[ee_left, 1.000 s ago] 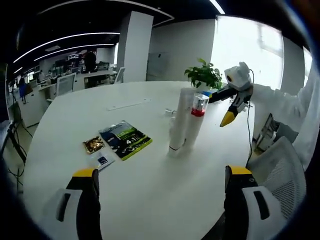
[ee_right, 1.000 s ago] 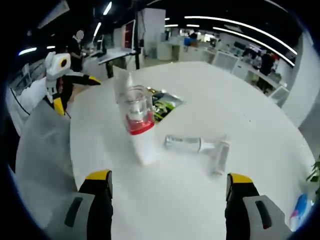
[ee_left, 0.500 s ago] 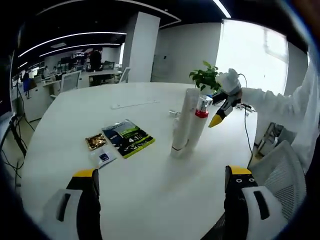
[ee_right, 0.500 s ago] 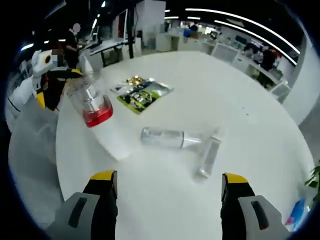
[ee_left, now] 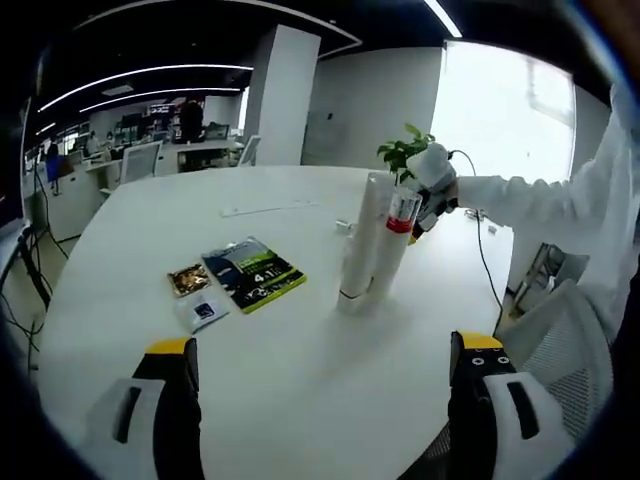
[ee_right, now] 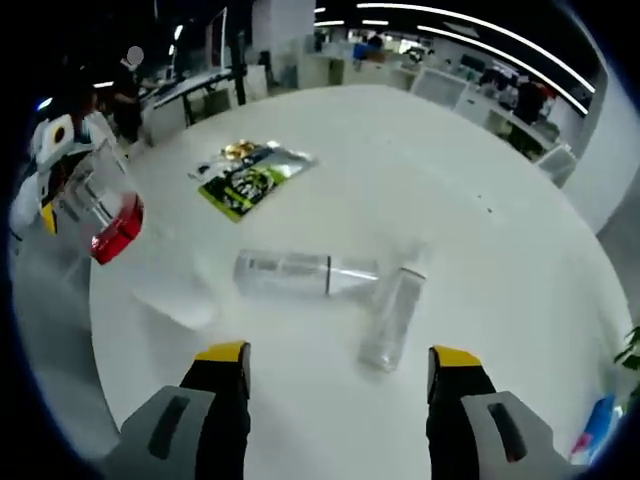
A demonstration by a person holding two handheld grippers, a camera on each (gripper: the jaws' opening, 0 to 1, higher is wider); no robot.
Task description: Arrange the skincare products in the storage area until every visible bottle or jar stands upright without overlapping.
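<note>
Here, in the left gripper view, the left gripper (ee_left: 322,385) hangs low over the white table (ee_left: 150,240) with its jaws spread wide and nothing between them. Beyond it, near the table's far edge, a tall white tube (ee_left: 361,245) stands upright with its long axis vertical, and a bottle with a red band (ee_left: 395,250) stands upright touching its right side. The right gripper (ee_left: 428,195) reaches in from the right, just beside the bottle's cap; whether it touches cannot be told. Left of the tube lie a green packet (ee_left: 252,277), a small gold sachet (ee_left: 188,281) and a small blue sachet (ee_left: 204,313), all flat. In the right gripper view, that gripper (ee_right: 337,385) also has its jaws wide apart and empty. Just ahead of it a clear bottle (ee_right: 296,273) lies on its side, long axis running left to right, narrow end to the right, and a smaller clear bottle (ee_right: 390,320) lies tipped over beside that end, its axis slanting toward the jaws. The red-banded bottle (ee_right: 105,215) stands at the left.
</note>
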